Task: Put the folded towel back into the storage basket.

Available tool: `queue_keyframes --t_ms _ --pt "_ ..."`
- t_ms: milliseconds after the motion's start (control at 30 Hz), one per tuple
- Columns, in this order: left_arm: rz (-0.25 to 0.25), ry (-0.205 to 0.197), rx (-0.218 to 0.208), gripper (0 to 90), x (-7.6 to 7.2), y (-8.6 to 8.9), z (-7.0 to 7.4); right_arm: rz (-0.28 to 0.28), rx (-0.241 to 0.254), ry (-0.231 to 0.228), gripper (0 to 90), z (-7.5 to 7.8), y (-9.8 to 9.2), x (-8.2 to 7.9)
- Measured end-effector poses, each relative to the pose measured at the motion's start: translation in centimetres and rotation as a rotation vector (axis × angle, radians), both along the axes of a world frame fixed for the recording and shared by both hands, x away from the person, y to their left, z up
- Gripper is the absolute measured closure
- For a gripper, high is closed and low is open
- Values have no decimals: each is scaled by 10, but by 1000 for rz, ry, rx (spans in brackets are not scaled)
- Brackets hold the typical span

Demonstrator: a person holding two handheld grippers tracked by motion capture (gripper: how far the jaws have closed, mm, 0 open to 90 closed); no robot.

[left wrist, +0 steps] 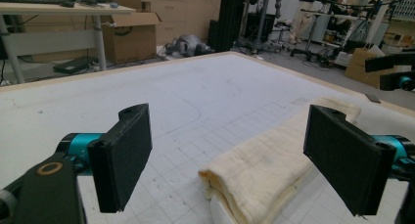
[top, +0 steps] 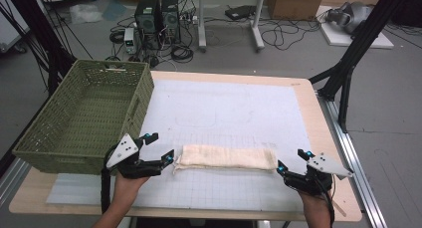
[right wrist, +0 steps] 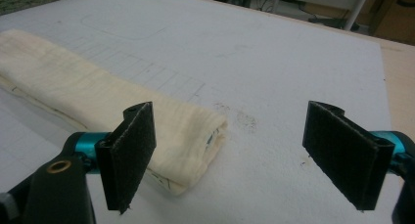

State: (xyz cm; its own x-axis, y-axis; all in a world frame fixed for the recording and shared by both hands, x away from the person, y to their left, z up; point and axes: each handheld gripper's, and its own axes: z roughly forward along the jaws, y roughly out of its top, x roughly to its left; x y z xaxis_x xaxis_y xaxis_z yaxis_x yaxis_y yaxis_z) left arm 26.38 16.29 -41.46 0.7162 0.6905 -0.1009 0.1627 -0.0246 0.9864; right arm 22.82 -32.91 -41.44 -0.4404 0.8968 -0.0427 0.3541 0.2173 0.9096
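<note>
Lying lengthwise on the white gridded mat [top: 224, 113], near the person's edge of the table [top: 318, 118], the folded cream cloth [top: 226, 158] forms a long, narrow, layered strip. Its surface shows a fine crinkled weave and rounded, sagging ends, so it is judged light, soft and limp, with no stiffness of its own; it is not fragile, and the weave should give the pads adequate friction. Lifted at a single point, the layers will probably droop and unfold. The recommended hold is therefore at both short ends together, each pinch taking in the full stack of layers at the folded edge.

The left claw [top: 160, 149] sits just beside the cloth's left end, released, jaws spread wide, grasping nothing; in the left gripper view the end lies between and just ahead of the pads. The right claw [top: 291, 161] stands likewise released and empty at the right end. A green woven basket [top: 84, 118] stands at the table's left side, well apart from the cloth.
</note>
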Motion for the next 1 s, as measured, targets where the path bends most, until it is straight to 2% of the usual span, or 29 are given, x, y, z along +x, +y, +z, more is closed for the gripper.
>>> queue_keyframes --t_ms 67,300,567,667,733,1000 --pt "-5 0 7 185 0 0 0 1 1 3 186 0 0 1" --pt "-7 3 -16 187 -3 2 1 8 0 0 187 1 3 0" --pt "-17 12 3 187 -2 -1 0 7 13 19 186 0 2 2" --pt "-26 20 -3 186 -2 -1 0 11 13 24 186 0 3 3" --pt "-26 18 -4 187 -2 -1 0 3 19 43 186 0 3 3" --pt "-35 12 6 186 -4 -4 3 12 14 40 186 -1 4 4"
